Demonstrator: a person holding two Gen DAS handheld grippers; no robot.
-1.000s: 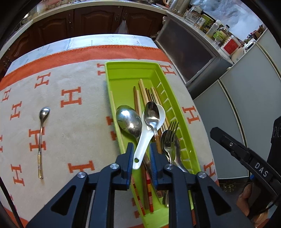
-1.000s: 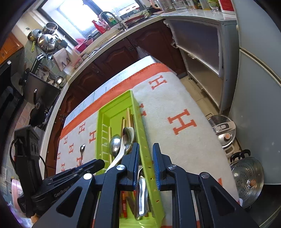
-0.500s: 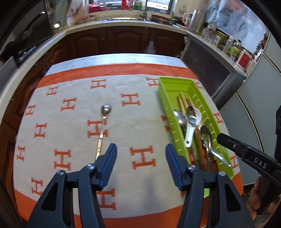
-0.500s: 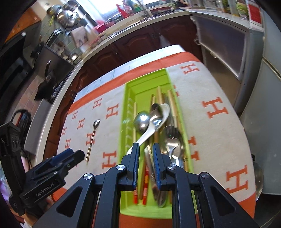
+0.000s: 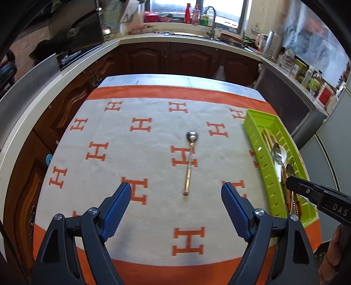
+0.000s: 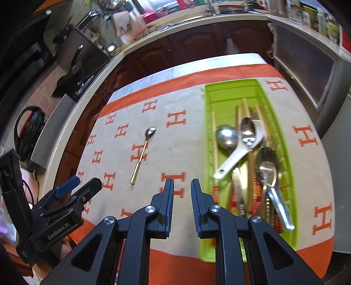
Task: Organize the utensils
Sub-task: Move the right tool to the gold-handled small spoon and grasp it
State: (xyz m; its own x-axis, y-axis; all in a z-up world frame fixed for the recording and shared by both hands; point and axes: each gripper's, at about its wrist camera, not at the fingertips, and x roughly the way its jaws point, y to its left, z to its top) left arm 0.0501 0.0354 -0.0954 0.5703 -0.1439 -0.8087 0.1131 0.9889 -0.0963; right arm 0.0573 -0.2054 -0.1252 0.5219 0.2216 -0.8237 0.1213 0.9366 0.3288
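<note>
L gripper [image 5: 176, 193] is being opened wide, nothing btwn its pads; a lone spoon [image 5: 189, 161] is being seen lying at 12 o'clock of it on the cloth [image 5: 109, 142]. R gripper [image 6: 182, 193] is being held nearly closed w/ a narrow gap, empty, the green tray [image 6: 228, 92] of utensils at its 1 o'clock.

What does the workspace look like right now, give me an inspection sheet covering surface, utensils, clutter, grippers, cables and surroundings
Surface: table under a cream cloth with orange H marks and an orange border.
Job's things: one long-handled spoon lies loose on the cloth; the green tray holds spoons, a white ladle spoon, forks and chopsticks.
Clutter: nothing seen on the cloth.
Grippers: left gripper opening, fingers wide, nothing between them, aimed at the loose spoon; right gripper has its fingers nearly closed and empty, beside the tray.
Cables: a black cable loops at the left edge of the right wrist view.
Surroundings: kitchen counter, dark wood cabinets, sink tap by the window.
</note>
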